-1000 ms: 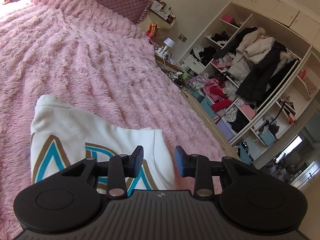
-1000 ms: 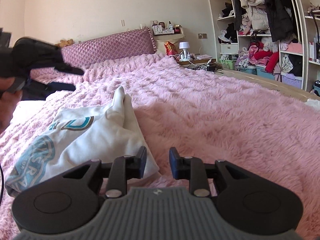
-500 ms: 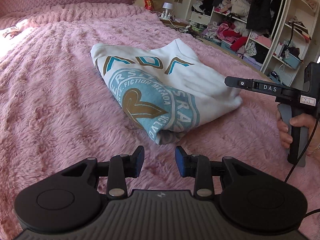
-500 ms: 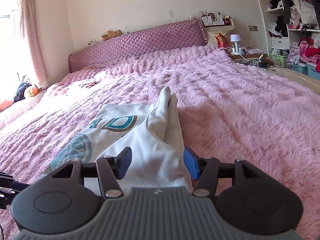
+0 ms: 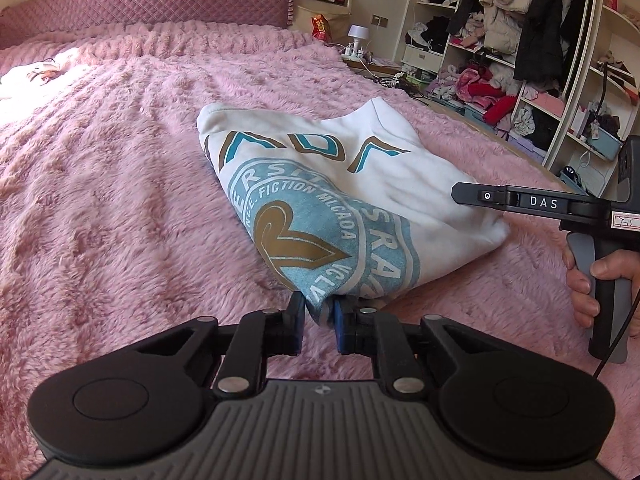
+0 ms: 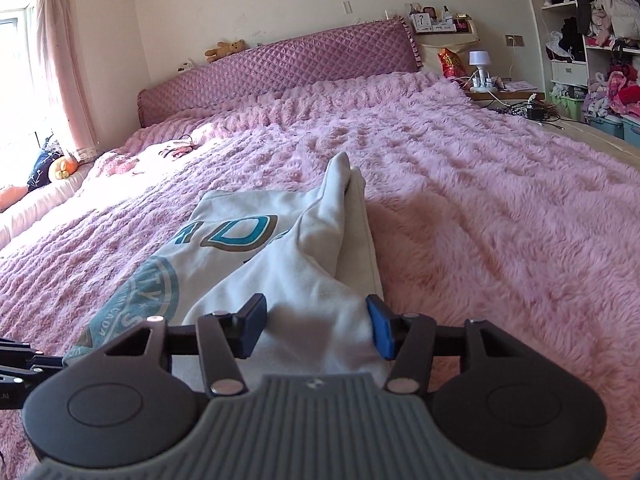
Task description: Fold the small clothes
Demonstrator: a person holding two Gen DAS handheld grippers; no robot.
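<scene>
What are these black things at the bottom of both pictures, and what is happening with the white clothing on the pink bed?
They are hand-held grippers: a person holds one in each hand, each with its own camera looking along its two fingers, hence two pictures. A partly folded white sweatshirt with a blue and gold print lies on a fluffy pink bedspread. In the left camera's view, the left hand-held gripper has just closed and pinches the sweatshirt's near corner. At that picture's right edge the person's hand grips the other tool's handle. In the right camera's view, the right hand-held gripper has fabric between its jaws, which have just been narrowing but are not yet pressing it.
</scene>
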